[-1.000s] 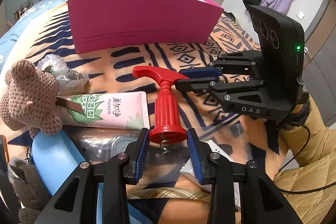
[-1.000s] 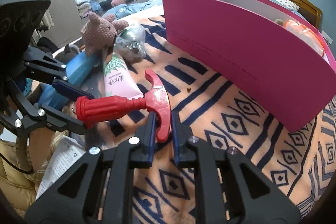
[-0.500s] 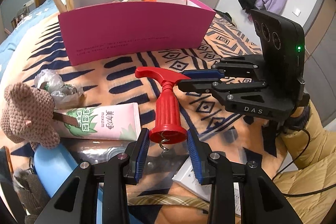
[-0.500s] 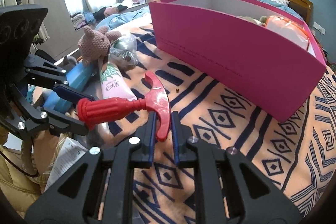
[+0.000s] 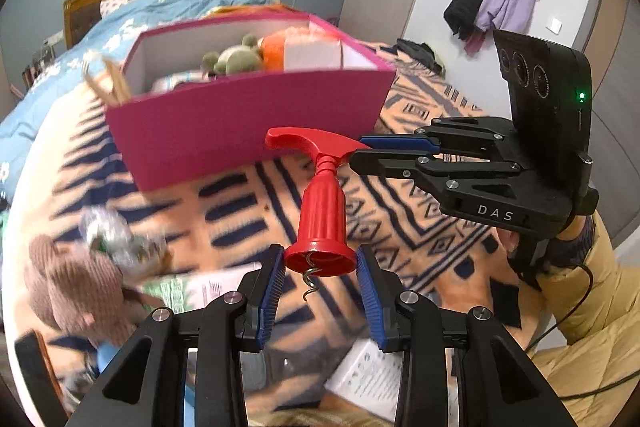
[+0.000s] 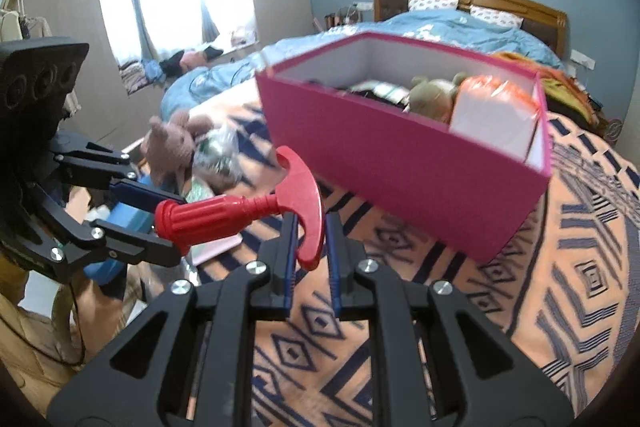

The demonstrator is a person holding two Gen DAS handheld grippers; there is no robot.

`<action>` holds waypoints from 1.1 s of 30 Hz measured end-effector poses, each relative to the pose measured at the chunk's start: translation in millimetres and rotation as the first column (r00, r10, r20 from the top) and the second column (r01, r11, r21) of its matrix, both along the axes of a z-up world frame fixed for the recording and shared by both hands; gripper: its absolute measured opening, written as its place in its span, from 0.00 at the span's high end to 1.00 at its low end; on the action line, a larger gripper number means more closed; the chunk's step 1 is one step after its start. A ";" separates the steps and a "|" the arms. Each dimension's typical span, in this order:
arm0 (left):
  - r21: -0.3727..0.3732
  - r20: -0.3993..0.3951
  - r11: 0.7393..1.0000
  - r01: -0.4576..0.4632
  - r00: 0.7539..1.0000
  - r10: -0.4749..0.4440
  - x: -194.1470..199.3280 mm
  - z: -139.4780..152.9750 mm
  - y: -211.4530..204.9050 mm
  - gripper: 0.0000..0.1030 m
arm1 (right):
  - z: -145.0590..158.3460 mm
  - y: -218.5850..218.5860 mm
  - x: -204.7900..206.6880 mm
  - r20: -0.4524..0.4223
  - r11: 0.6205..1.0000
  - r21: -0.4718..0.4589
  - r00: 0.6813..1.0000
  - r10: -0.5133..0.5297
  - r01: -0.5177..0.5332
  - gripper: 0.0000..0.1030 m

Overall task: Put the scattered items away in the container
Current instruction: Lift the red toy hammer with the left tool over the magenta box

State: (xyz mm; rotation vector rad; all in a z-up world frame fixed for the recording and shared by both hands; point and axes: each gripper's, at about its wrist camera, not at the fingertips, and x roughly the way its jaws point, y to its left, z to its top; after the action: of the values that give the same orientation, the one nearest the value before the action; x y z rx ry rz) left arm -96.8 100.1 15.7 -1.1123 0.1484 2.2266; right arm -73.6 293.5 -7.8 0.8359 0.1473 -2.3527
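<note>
A red corkscrew (image 5: 322, 211) with a T-shaped handle hangs in the air above the patterned blanket, held at both ends. My left gripper (image 5: 320, 267) is shut on its round base, and the metal spiral pokes out below. My right gripper (image 6: 310, 227) is shut on one arm of the T handle (image 6: 304, 195). From the left wrist the right gripper (image 5: 360, 151) comes in from the right; from the right wrist the left gripper (image 6: 176, 227) comes in from the left. The pink box (image 5: 248, 131) (image 6: 400, 179) stands just beyond, holding a green plush and an orange-white packet.
On the blanket to the left lie a brown knitted bear (image 5: 76, 287) (image 6: 172, 143), a crumpled plastic bag (image 5: 116, 235) and a pink-green tube (image 5: 192, 291). A leaflet (image 5: 372, 375) sits near the bed's edge. A person's yellow sleeve (image 5: 580, 307) is at the right.
Both grippers have risen together with the corkscrew, lifting it off the blanket. The box's inside has come into view from above.
</note>
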 end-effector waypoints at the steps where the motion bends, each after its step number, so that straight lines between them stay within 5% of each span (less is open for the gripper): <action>1: -0.003 -0.013 1.000 0.003 1.000 -0.003 -2.9 3.7 2.4 0.64 | 3.9 2.1 -1.3 -0.009 1.000 -0.006 1.000 -0.010 0.010 0.85; 18: -0.029 -0.132 1.000 -0.003 0.991 -0.001 -66.2 42.6 30.5 0.65 | 40.2 31.4 -42.3 -0.044 0.981 -0.086 0.984 -0.175 0.171 0.85; 33: -0.040 -0.146 0.993 -0.115 0.983 0.108 -129.3 52.7 13.8 0.65 | 58.0 -4.3 -113.3 -0.031 0.985 -0.009 0.985 -0.173 0.172 0.85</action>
State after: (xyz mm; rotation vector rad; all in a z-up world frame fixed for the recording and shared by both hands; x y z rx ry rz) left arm -226.1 114.0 68.4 -1.0067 0.2054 2.4159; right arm -186.9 289.2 50.2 0.8380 0.0830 -2.5276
